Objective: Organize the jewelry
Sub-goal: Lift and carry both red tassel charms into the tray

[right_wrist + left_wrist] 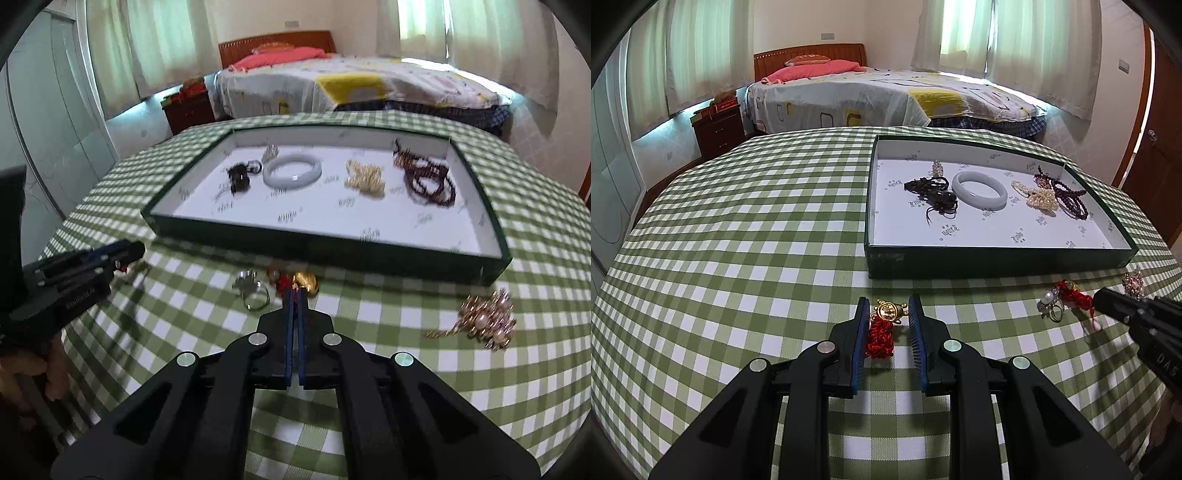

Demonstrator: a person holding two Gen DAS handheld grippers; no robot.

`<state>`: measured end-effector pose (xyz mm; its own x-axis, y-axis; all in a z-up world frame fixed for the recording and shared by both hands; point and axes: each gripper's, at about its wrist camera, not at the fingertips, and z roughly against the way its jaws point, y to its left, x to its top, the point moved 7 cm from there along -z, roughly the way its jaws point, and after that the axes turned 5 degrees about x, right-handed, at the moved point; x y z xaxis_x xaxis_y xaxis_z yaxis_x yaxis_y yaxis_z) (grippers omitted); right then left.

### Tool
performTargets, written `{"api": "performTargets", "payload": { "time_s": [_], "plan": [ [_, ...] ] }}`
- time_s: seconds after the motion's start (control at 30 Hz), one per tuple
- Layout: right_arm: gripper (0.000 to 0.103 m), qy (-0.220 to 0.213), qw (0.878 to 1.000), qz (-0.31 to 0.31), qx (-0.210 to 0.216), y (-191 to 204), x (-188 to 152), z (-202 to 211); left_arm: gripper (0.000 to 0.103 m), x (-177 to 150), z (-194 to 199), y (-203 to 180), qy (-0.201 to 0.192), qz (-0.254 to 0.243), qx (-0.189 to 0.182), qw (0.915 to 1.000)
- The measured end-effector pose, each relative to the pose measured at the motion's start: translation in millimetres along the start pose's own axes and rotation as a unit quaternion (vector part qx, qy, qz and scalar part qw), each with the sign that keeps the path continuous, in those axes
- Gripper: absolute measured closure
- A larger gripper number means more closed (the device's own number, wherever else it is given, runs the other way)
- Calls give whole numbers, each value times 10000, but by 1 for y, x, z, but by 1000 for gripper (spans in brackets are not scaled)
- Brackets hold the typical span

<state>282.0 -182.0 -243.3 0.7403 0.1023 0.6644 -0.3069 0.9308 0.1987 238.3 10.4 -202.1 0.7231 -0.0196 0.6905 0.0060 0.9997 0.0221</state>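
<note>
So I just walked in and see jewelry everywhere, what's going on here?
A person is sorting jewelry into a green tray with two handheld grippers. The left gripper is open around a gold charm with a red knot on the checked tablecloth. The right gripper is shut on a second red-cord charm. A ring and a pearl brooch wait outside; a jade bangle and beads are already in.

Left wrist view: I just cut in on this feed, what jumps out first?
The left gripper is open, its fingers straddling a gold charm on a red knotted cord that lies on the green checked tablecloth. Beyond it, to the right, a dark green tray already holds a pale jade bangle between dark beaded pieces and a pearl cluster. At the far right, the right gripper reaches a second red-corded piece.
</note>
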Motion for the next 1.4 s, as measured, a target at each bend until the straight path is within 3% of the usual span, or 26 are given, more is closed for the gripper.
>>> {"api": "performTargets", "payload": {
  "time_s": [0.1, 0.17, 0.5, 0.57, 0.67, 1.1, 1.4],
  "plan": [
    [94, 65, 10000, -61, 30, -1, -3, -3, 81, 0, 0, 0, 0, 1, 0, 10000],
    [81, 42, 10000, -52, 15, 0, -3, -3, 81, 0, 1, 0, -7, 2, 1, 10000],
    [81, 175, 9993, 261, -196, 5, -4, -14, 81, -2, -3, 1, 54, 8, 22, 10000],
    [92, 201, 9983, 414, -349, 6, -5, -15, 81, -2, -3, 1, 60, 6, 23, 10000],
    [93, 180, 9979, 474, -391, 6, -5, -13, 81, -2, -3, 0, 61, 8, 22, 10000],
    [94, -657, 9966, 323, -370, -2, 34, 38, 81, 21, 19, -7, -236, 52, -125, 9996],
    [94, -1452, 9879, 314, -457, -16, 95, 84, 81, 88, 50, -41, -929, -74, -533, 9942]
  ]
}}
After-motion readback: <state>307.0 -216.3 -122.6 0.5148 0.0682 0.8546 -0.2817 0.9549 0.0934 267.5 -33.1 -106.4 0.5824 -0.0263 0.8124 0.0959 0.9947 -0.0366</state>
